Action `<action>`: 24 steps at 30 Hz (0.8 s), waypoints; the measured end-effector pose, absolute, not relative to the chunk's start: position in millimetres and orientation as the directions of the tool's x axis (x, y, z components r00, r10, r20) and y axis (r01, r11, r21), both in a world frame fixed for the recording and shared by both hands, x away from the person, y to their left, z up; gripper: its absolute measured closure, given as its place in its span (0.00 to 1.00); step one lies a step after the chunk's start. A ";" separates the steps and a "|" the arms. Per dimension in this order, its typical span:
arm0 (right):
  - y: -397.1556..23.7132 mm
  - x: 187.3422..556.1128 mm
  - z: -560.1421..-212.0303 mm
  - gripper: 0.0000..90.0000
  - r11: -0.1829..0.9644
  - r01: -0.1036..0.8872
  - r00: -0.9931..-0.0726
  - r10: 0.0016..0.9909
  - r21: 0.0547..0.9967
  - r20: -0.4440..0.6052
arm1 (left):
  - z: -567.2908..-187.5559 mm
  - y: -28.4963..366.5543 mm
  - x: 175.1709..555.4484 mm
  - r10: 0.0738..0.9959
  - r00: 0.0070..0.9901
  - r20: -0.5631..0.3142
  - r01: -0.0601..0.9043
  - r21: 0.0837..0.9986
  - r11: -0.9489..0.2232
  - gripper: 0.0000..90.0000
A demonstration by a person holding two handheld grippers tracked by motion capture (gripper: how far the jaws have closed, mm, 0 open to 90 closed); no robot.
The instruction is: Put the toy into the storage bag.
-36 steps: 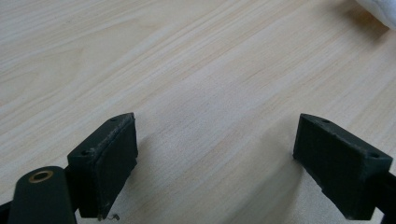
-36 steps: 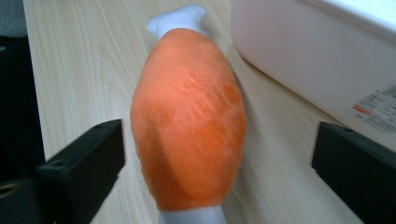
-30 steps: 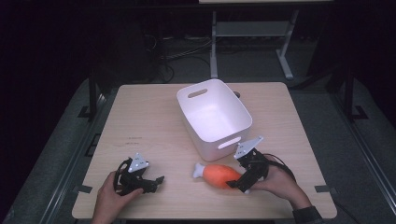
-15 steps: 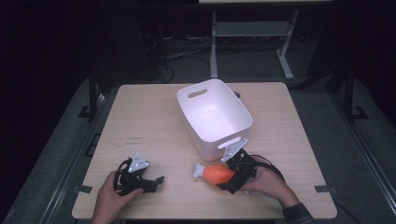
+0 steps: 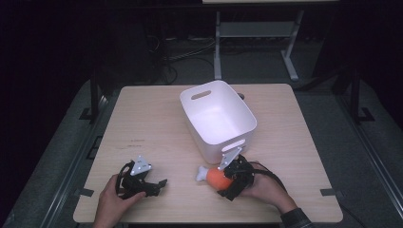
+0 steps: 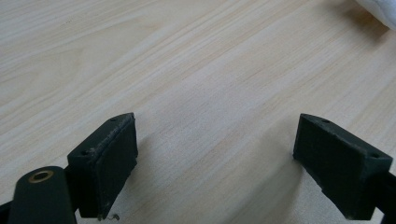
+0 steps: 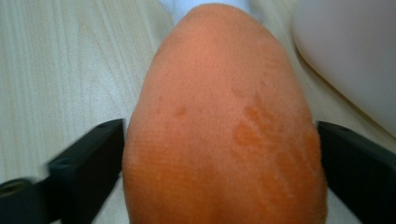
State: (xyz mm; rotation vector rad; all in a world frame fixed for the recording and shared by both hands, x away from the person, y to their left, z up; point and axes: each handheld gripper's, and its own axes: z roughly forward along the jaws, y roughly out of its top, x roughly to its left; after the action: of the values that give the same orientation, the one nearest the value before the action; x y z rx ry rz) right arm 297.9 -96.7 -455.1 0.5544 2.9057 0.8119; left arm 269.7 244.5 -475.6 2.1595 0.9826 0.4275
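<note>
An orange plush toy (image 5: 215,177) lay near the table's front edge, just before a white tub (image 5: 216,116) — lengthwise between the right gripper (image 5: 230,179) jaws, which flanked it; the left gripper (image 5: 142,183) rested wide open, well apart.

Left tongs (image 5: 159,183) resting low, jaws wide apart, right tongs (image 5: 227,183) jaws spread, both hand-held
</note>
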 end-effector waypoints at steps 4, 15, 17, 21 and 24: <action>-97.6 297.3 -453.8 0.17 0.793 0.315 -0.934 0.357 0.522 0.021 | -475.6 244.5 269.7 0.755 0.655 0.005 0.519 0.724 -0.455 0.14; -100.5 295.7 -450.5 0.33 0.788 0.294 -0.940 0.341 0.541 0.013 | -475.7 244.3 269.7 0.757 0.654 0.003 0.519 0.726 -0.451 0.14; -100.2 295.4 -450.5 0.33 0.790 0.292 -0.941 0.339 0.539 0.014 | -475.7 244.3 269.7 0.757 0.654 0.003 0.519 0.726 -0.451 0.14; -101.4 294.1 -449.1 0.32 0.787 0.294 -0.943 0.333 0.542 0.027 | -475.7 244.4 269.7 0.757 0.654 0.003 0.519 0.726 -0.452 0.14; -102.9 293.0 -448.1 0.32 0.786 0.296 -0.942 0.334 0.543 0.029 | -475.7 244.3 269.7 0.757 0.654 0.003 0.519 0.726 -0.451 0.14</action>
State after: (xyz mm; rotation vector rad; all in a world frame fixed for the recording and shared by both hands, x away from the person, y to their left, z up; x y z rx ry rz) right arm 293.0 -102.9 -448.1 0.5128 2.9036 0.8653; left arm 269.7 244.3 -475.7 2.1555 0.9846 0.4271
